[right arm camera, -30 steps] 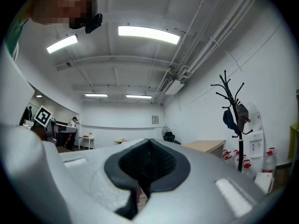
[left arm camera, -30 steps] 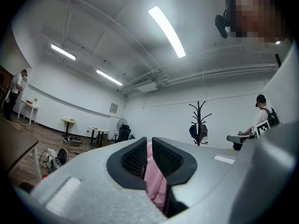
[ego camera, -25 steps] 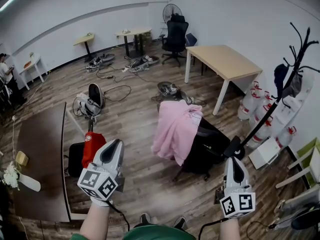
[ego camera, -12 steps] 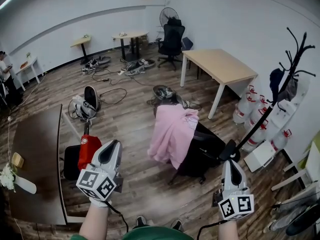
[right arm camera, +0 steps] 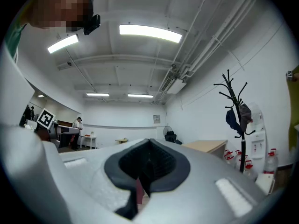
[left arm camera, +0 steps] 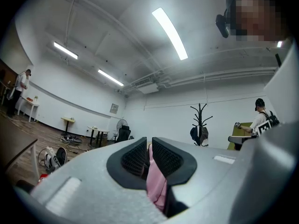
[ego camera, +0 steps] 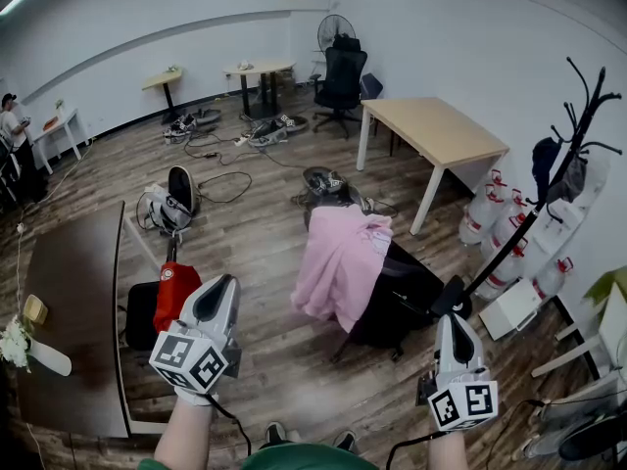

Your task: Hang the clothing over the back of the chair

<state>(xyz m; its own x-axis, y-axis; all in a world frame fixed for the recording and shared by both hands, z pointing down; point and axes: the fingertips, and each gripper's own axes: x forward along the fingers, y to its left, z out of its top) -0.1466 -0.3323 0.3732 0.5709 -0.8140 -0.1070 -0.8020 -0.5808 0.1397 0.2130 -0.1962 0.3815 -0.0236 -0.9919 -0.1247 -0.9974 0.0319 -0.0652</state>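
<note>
A pink garment [ego camera: 343,262] hangs draped over the back of a black chair [ego camera: 407,297] in the middle of the wooden floor. Both grippers are held low in front of me, well short of the chair and apart from it. My left gripper [ego camera: 221,286] is shut with nothing in it; in the left gripper view [left arm camera: 149,146] the distant pink garment [left arm camera: 156,185] shows through the thin slit between the pads. My right gripper [ego camera: 453,319] is also shut and empty, its pads meeting in the right gripper view [right arm camera: 148,148].
A dark table [ego camera: 78,302] stands at my left with a red object [ego camera: 178,287] beside it. A light wooden table [ego camera: 441,130], a black coat rack [ego camera: 549,184] and water bottles [ego camera: 500,213] are at the right. Cables, shoes and bags [ego camera: 211,169] lie behind.
Only the head view has shifted a little. Both grippers and the pink garment on the chair stay as they were.
</note>
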